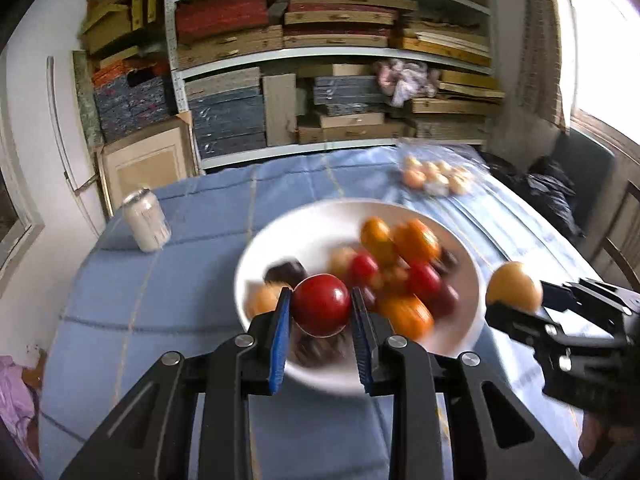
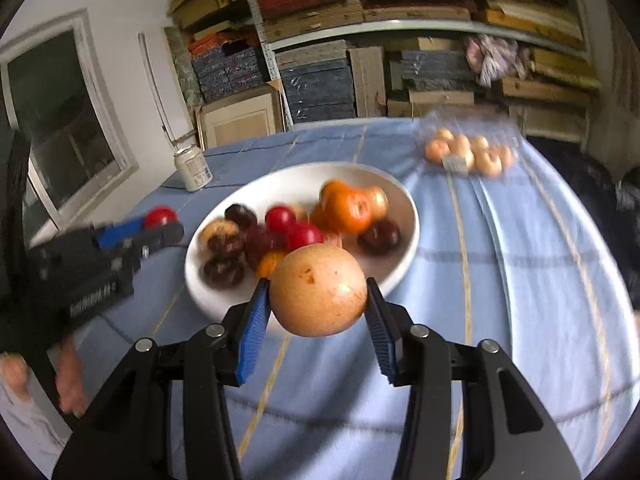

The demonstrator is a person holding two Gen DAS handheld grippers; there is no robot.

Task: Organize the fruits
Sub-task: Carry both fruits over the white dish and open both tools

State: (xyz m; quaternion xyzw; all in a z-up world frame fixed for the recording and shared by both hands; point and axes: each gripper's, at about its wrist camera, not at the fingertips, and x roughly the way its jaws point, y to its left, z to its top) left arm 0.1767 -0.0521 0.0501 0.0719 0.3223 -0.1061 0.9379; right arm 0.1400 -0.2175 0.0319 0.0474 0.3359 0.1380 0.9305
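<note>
A white bowl (image 1: 304, 220) on the blue tablecloth holds several red, orange and dark fruits; it also shows in the right wrist view (image 2: 304, 178). My left gripper (image 1: 322, 306) is shut on a red fruit (image 1: 321, 305) above the bowl's near rim; it shows at left in the right wrist view (image 2: 160, 222). My right gripper (image 2: 318, 292) is shut on a tan round fruit (image 2: 318, 290) just in front of the bowl; in the left wrist view this gripper (image 1: 516, 300) holds the fruit (image 1: 514, 286) to the right of the bowl.
A white can (image 1: 146, 220) stands at the table's far left, also in the right wrist view (image 2: 193, 168). A clear pack of pale orange fruits (image 1: 438, 176) lies at the far right (image 2: 470, 154). Shelves of stacked boxes (image 1: 332, 60) stand behind the table.
</note>
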